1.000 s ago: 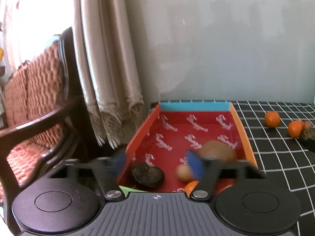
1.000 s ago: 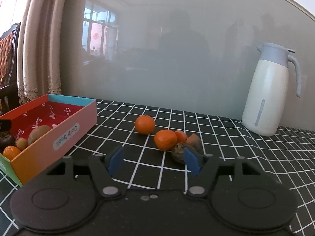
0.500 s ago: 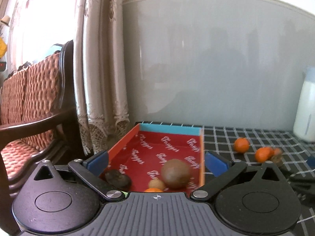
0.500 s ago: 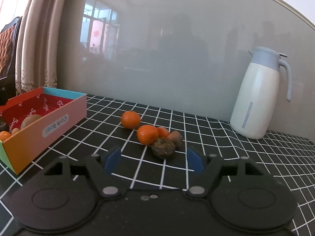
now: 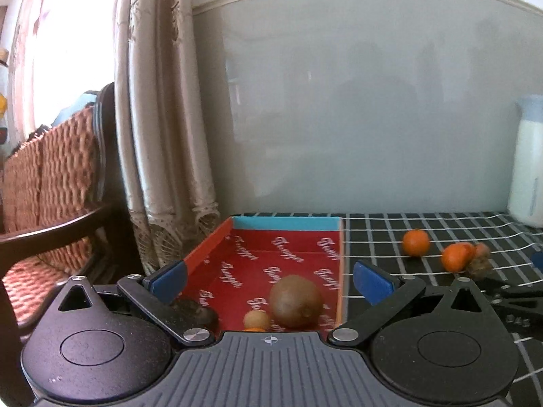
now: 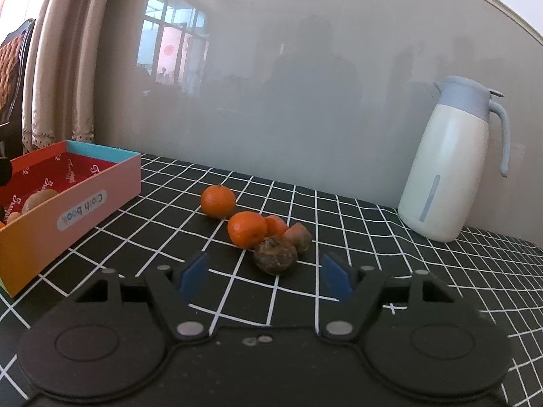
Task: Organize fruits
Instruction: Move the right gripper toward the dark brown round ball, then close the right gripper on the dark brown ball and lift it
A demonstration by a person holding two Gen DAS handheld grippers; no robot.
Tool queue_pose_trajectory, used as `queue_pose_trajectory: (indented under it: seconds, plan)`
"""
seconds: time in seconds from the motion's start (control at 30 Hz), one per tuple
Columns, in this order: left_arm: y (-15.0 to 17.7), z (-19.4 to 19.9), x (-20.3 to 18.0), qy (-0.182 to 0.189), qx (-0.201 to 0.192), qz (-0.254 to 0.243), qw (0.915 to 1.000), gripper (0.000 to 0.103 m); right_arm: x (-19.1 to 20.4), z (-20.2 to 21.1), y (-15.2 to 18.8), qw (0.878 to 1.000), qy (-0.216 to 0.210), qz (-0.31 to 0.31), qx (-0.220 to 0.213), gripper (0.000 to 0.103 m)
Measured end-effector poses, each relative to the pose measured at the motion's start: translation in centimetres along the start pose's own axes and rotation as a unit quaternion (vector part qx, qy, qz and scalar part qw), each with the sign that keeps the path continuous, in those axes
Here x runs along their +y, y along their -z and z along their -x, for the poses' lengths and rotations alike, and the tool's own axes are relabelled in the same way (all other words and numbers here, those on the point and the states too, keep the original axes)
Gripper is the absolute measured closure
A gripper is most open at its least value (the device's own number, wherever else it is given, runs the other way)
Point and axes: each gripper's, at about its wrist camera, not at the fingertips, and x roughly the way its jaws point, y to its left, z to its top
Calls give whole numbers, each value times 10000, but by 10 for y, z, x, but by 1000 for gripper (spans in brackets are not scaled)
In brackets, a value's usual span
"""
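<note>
Nearest in the left wrist view, the left gripper (image 5: 269, 279) is spread wide with nothing between its blue pads, hovering over the near end of the box (image 5: 286, 223). Just past the gripper body, a dark wrinkled fruit (image 5: 195, 315) lies at 7 o'clock on the red floor of the box, a small tan fruit (image 5: 257, 320) sits at 6 o'clock, and a kiwi (image 5: 296, 301) touches it on the right. A sliver of orange fruit shows at the very near edge, mostly hidden. Farther out at 3 o'clock, on the black grid-patterned table (image 5: 380, 237), loose fruit lies well apart from the box.

In the right wrist view, the right gripper (image 6: 263, 274) is also open and empty, low over the table. Straight ahead at 12 o'clock, just beyond its fingertips, sits a dark brown fruit (image 6: 275, 255). Touching it behind are a reddish-brown fruit (image 6: 298, 235) and a tangerine (image 6: 247, 230), with a smaller orange piece (image 6: 276, 225) wedged between them. A second tangerine (image 6: 218, 200) stands a little farther back, apart from the cluster. The box is at 9 o'clock, its pink side wall facing this camera. At 2 o'clock, near the grey wall, a white jug (image 6: 448, 169) with a pale blue lid stands upright.
</note>
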Motion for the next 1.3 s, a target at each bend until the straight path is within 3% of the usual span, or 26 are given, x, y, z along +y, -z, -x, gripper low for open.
queue_pose_trajectory:
  seconds: [0.3,0.83,1.03,1.07,1.1,1.13,1.3]
  plan:
    - [-1,-22,19,-252,150,335,9990,0,-5,-31,-6,9995,-8,-192,233,30]
    - [1,-29,47,-436,251,429,9978,0,-13,-74,-9,9943,38,-438,975,35]
    - [3,-28,55,-493,290,410,9975,0,-12,-82,-11,9941,54,-433,996,34]
    - [4,-27,57,-519,302,414,9973,0,-13,-83,-12,9939,49,-463,1002,36]
    - [5,-26,59,-537,313,414,9972,0,-14,-83,-12,9937,13,-513,992,59]
    - [5,-26,62,-558,324,414,9971,0,-14,-83,-12,9935,-23,-578,985,64]
    - [9,-25,76,-686,378,466,9958,0,-4,-74,-13,9945,-57,-472,935,64]
